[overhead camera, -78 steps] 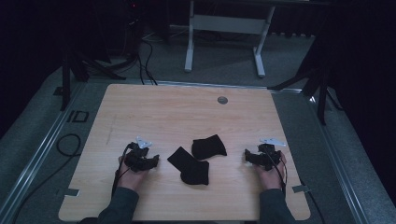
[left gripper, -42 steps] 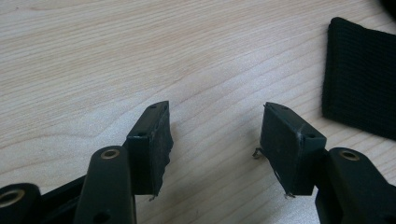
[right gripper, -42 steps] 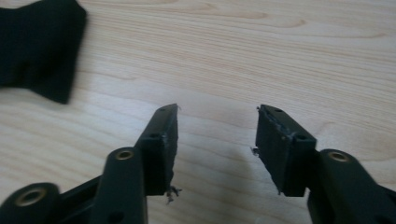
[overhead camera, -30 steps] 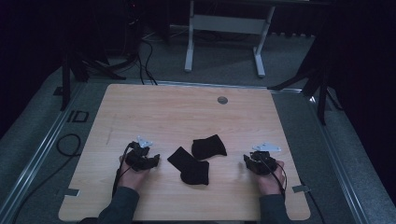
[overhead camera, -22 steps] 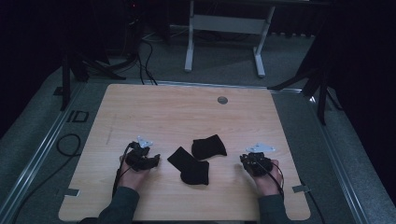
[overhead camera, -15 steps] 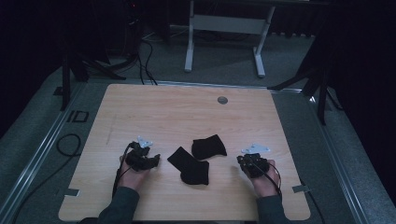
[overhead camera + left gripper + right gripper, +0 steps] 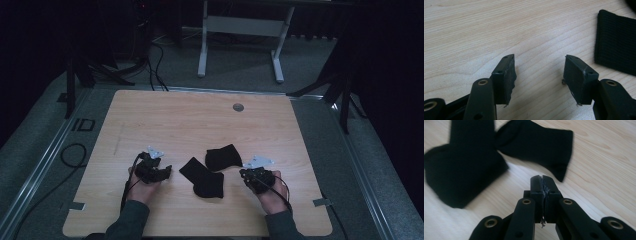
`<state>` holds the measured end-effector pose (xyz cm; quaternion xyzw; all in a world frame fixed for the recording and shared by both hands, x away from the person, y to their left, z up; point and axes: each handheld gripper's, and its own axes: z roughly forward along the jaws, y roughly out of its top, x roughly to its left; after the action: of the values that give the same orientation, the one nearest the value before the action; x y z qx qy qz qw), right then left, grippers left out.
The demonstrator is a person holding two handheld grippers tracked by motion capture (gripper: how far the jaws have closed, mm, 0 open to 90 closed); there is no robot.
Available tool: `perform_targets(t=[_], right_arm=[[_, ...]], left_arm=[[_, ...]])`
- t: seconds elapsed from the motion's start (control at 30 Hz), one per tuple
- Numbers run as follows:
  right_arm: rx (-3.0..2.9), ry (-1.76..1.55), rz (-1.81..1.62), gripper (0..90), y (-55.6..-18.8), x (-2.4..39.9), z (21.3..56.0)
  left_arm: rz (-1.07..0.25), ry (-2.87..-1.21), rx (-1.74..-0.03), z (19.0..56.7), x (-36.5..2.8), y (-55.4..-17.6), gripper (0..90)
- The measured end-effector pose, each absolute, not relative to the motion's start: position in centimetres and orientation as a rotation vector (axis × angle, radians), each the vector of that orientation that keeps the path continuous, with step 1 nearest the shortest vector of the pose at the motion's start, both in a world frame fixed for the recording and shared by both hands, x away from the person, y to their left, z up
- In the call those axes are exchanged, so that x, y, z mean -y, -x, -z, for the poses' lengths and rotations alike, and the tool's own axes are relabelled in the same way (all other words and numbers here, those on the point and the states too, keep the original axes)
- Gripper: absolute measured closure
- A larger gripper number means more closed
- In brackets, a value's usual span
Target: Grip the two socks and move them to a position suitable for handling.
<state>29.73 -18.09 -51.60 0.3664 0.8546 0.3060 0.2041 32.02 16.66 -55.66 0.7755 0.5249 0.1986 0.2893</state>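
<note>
Two black socks lie near the table's front middle. One sock lies nearer the person, the other sock just behind it, their ends touching. My left gripper rests on the wood left of the socks, jaws open and empty, with a sock's cuff ahead to its right. My right gripper sits right of the socks, jaws shut on nothing, its tip a short way from the farther sock.
The wooden table has a round grommet near its far edge. Tape marks sit at the front corners. A white desk frame and cables stand on the floor beyond.
My right gripper has slid left toward the socks. The left gripper and both socks have stayed put.
</note>
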Motion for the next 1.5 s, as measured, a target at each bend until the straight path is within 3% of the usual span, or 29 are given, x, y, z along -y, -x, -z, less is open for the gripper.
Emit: perform_targets(t=[0.77,1.2,1.5], right_arm=[[-2.578,-0.774,-0.923,84.8,-27.5,9.5,52.2],[-2.665,-0.708,-0.881,72.2,-27.1,5.5,53.9],[-2.64,-0.725,-0.832,84.7,-27.3,5.4,54.9]], left_arm=[[-0.533,-2.066,-1.398,55.7,-16.6,-32.0,43.1],[-0.534,-2.062,-1.4,55.7,-16.5,-32.0,43.6],[-0.498,-2.03,-1.328,55.1,-15.5,-31.3,51.8]])
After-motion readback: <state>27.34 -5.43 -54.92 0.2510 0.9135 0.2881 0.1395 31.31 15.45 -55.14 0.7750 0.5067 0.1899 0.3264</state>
